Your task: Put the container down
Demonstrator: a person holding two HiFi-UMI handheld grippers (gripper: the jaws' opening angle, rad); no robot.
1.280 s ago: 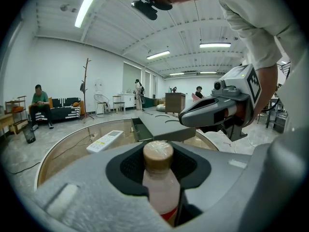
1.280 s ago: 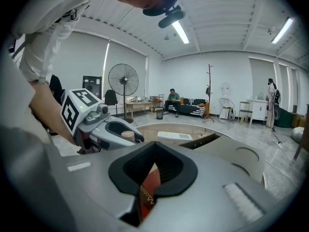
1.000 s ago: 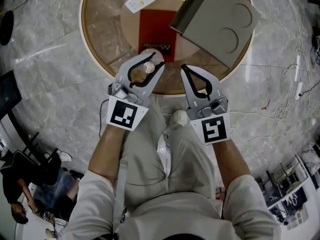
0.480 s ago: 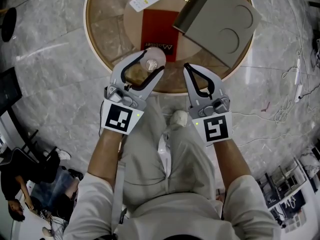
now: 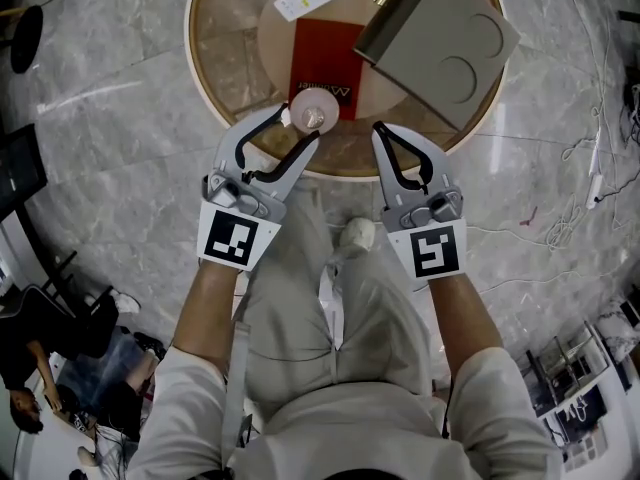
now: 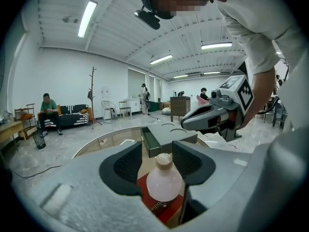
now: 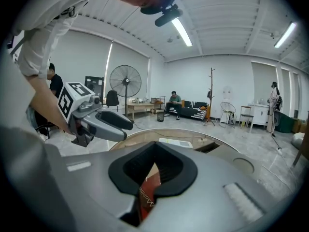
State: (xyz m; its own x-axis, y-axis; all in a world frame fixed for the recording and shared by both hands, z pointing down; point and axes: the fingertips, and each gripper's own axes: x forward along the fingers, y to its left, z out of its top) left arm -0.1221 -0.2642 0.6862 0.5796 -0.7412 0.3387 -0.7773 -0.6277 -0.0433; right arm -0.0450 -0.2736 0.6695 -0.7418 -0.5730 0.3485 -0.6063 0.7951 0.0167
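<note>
The small pale bottle stood upright on the near edge of a red booklet on the round glass desk. The left tongs had just been opening, and their jaws stood wide apart on either side of the bottle, pads clear of it. The right tongs hung beside them over the desk's rim, jaws together on nothing. A grey box lay further back.

bottle: smooth translucent plastic | table: glossy glass, wood rim | floor: polished marble
</note>
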